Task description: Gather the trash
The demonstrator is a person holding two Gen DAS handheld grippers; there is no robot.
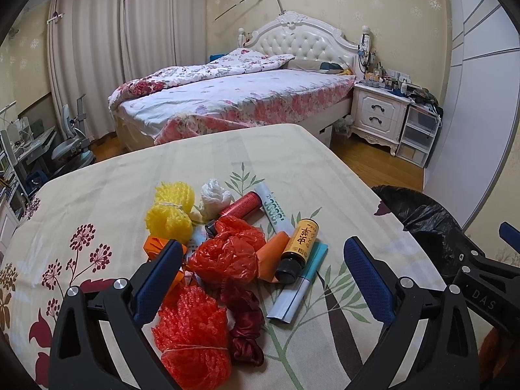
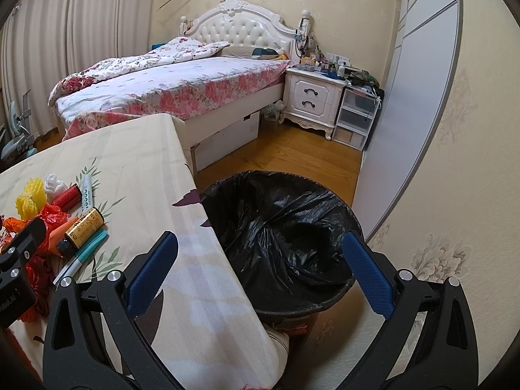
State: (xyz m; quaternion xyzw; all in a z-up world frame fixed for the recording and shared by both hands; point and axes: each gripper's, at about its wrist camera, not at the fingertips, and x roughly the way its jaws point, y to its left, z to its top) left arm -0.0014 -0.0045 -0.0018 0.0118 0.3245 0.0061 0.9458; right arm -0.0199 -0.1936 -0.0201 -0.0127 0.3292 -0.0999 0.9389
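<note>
Trash pile (image 1: 234,247) is seen mid-frame on worktop (image 1: 325,175); left hand-held gripper (image 1: 263,260) and right hand-held gripper (image 2: 260,256) are spread wide, nothing grasped.

- Yellow foam nets (image 1: 171,206): two, tied together
- Red foam net bundle (image 1: 191,334): one
- Red plastic bag (image 1: 227,250): one, crumpled
- White crumpled tissue (image 1: 214,195): one
- Red thread spool (image 1: 242,206): one
- Brown bottle with yellow label (image 1: 297,248): one, lying down
- Flat sachets: two, one green-printed (image 1: 276,211), one teal-edged (image 1: 299,287)
- Dark red cord (image 1: 245,328): one, knotted
- Orange wrappers (image 1: 271,253): count unclear
- Bin with black liner (image 2: 286,240): one
- Bench (image 1: 130,169): one
</note>
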